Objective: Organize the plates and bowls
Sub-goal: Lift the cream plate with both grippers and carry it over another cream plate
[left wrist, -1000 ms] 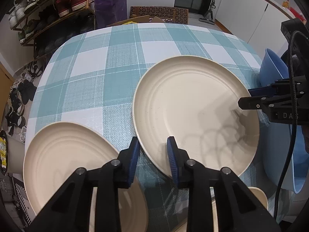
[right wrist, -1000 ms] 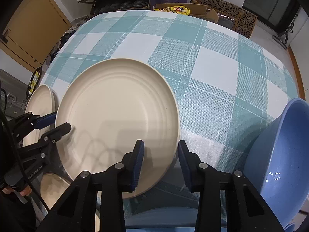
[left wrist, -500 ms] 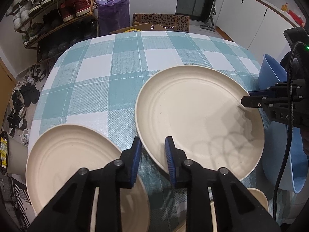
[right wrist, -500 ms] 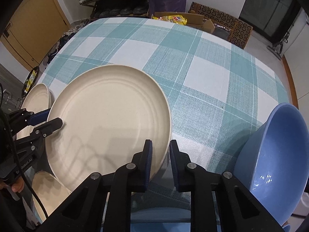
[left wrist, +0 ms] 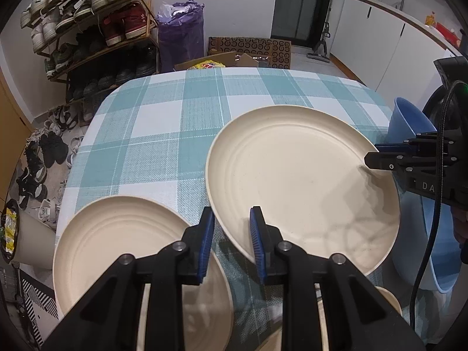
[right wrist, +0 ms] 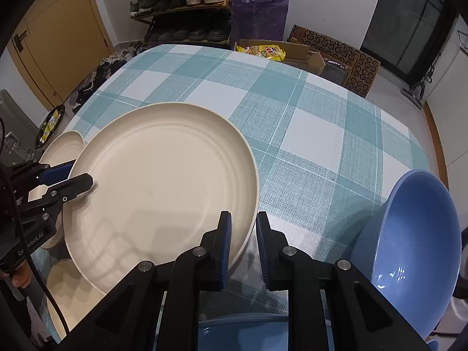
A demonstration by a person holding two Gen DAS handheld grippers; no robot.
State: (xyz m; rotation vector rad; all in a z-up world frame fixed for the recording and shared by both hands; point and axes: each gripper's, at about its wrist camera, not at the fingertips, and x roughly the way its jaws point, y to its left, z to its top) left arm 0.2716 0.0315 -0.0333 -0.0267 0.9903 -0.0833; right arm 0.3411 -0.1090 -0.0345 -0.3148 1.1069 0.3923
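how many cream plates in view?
3, perhaps more hidden: large plate held by both grippers, second plate on the table's left, third plate partly hidden beneath.

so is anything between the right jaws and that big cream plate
Nothing visible. The right gripper already straddles the big cream plate at its near rim, and the left gripper straddles its opposite edge.

Large round cream ridged plate (left wrist: 301,181), tilted, raised off the bench. Second cream plate (left wrist: 122,245) flat at the bench's left edge, overlapping smaller cream dishes (right wrist: 70,289). Blue plastic bowl (right wrist: 409,251) tipped on edge, right.
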